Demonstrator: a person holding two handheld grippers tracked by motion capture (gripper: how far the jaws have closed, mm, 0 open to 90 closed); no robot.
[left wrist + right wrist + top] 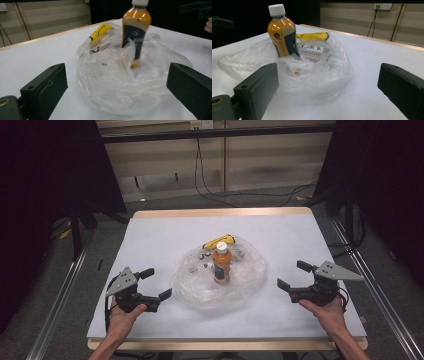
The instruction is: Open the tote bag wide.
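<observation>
An orange drink bottle [222, 264] with a white cap stands upright inside a crumpled clear plastic bag [200, 287] at the table's middle. A yellow and white packet [218, 241] lies in the bag behind the bottle. My left gripper [155, 284] is open at the bag's left edge, apart from it. My right gripper [294, 275] is open to the bag's right, with a gap between. In the left gripper view the bottle [135, 30] and bag [117, 85] lie between the wide jaws. The right gripper view shows the bottle [282, 33], packet [313, 36] and bag [312, 75].
A white sheet covers the table [165, 235], whose wooden edge shows at the back. Metal rails run along both sides on the floor. Cables [240, 195] trail on the floor behind the table. Bare table surface lies all around the bag.
</observation>
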